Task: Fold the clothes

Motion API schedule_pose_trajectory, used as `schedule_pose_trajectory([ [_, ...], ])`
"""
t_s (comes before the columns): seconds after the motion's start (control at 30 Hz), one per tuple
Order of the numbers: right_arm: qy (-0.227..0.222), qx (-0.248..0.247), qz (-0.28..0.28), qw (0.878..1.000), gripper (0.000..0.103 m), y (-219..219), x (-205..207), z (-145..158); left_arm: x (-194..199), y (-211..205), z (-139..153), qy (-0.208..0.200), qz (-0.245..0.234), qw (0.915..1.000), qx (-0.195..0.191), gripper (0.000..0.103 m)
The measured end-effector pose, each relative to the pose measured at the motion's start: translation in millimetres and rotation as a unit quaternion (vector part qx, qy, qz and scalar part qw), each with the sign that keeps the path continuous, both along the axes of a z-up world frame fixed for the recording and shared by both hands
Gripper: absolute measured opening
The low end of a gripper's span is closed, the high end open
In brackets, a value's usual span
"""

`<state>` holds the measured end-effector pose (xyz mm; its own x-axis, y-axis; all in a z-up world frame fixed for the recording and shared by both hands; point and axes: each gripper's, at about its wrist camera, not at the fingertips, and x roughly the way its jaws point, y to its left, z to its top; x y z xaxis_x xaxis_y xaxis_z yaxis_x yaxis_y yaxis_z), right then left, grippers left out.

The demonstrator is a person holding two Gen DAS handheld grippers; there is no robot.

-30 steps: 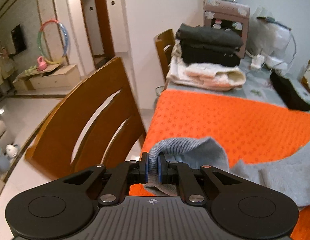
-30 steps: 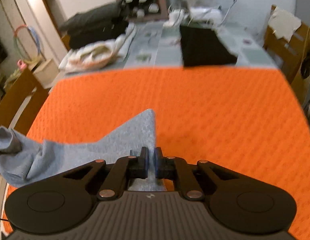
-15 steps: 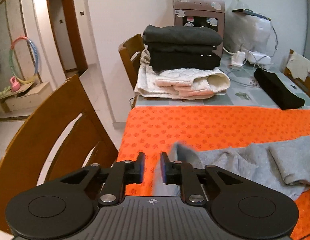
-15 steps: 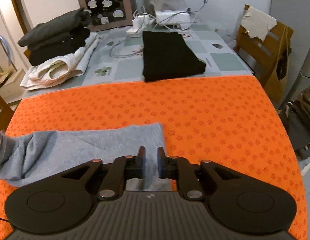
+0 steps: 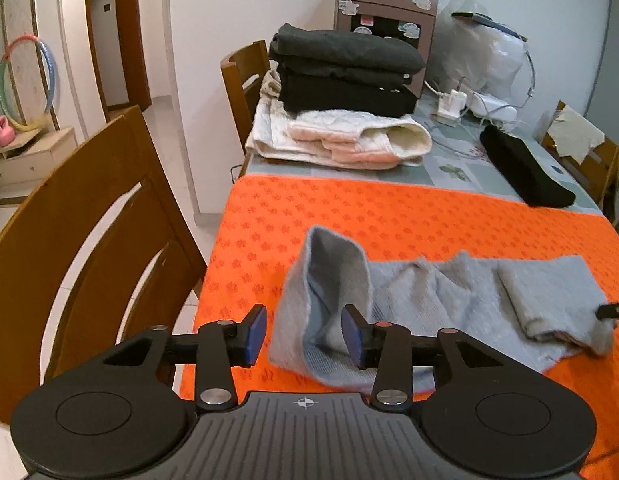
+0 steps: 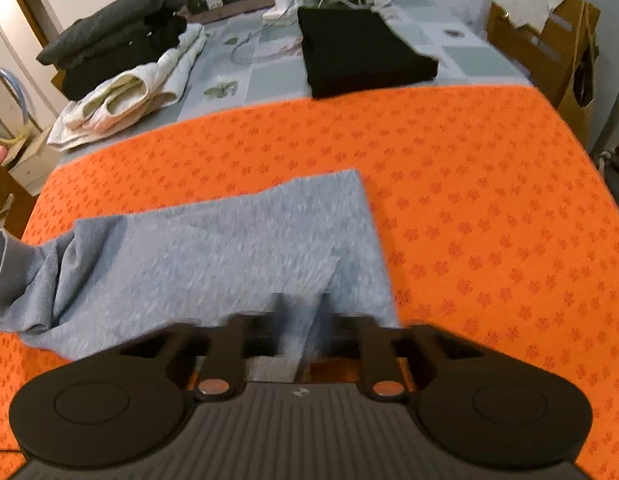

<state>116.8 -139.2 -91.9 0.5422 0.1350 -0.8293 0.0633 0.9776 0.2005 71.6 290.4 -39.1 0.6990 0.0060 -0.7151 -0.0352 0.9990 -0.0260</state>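
Beyond the orange flower-patterned mat (image 6: 469, 184), a stack of dark folded clothes on cream towels (image 5: 341, 92), a flat black folded garment (image 6: 361, 56), a brown wooden chair (image 5: 89, 232) at the table's left edge. Grey knit garment (image 6: 213, 256) lay rumpled across the mat's near side (cuff end standing up). Left gripper (image 5: 305, 334) spread wide, empty, level beside that cuff. Right gripper (image 6: 299, 330) blurred, parted, over the cloth's edge.
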Motion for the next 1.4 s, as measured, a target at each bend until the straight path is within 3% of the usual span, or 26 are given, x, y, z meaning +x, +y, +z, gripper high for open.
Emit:
schedule_pose_trajectory([
  [0.2, -0.053, -0.041, -0.001, 0.998, 0.003, -22.5, -9.6, 34.1, -14.7, -15.1, -3.2, 0.01, -0.01, 0.9999, 0.003, 0.046],
  [0.37, -0.066, -0.084, -0.024, 0.994, 0.003, -89.5, -14.4, 53.9, -24.0, -37.7, -3.1, 0.016, -0.015, 0.9997, 0.007, 0.046],
  [0.63, -0.072, -0.142, -0.056, 0.986, 0.003, -213.6, -16.5, 74.1, -38.4, -108.2, -2.7, 0.037, 0.01, 0.9986, -0.035, 0.047],
  [0.97, -0.059, -0.214, -0.139, 0.965, 0.003, -361.2, -22.7, 71.5, -43.2, -206.1, -5.2, 0.044, 0.02, 0.9971, -0.059, 0.048],
  [1.13, -0.042, -0.185, -0.13, 0.973, 0.007, -379.2, -20.2, 56.9, -41.0, -222.2, -5.0, 0.044, 0.024, 0.9978, -0.043, 0.05],
  [1.27, -0.05, -0.163, -0.099, 0.98, 0.023, -354.7, -17.1, 53.2, -36.2, -212.2, -4.8, 0.043, 0.039, 0.9981, -0.02, 0.054],
  [1.4, -0.05, -0.124, -0.038, 0.99, 0.026, -317.7, -2.3, 46.8, -27.0, -193.3, -7.3, 0.046, 0.058, 0.9972, 0.009, 0.056],
])
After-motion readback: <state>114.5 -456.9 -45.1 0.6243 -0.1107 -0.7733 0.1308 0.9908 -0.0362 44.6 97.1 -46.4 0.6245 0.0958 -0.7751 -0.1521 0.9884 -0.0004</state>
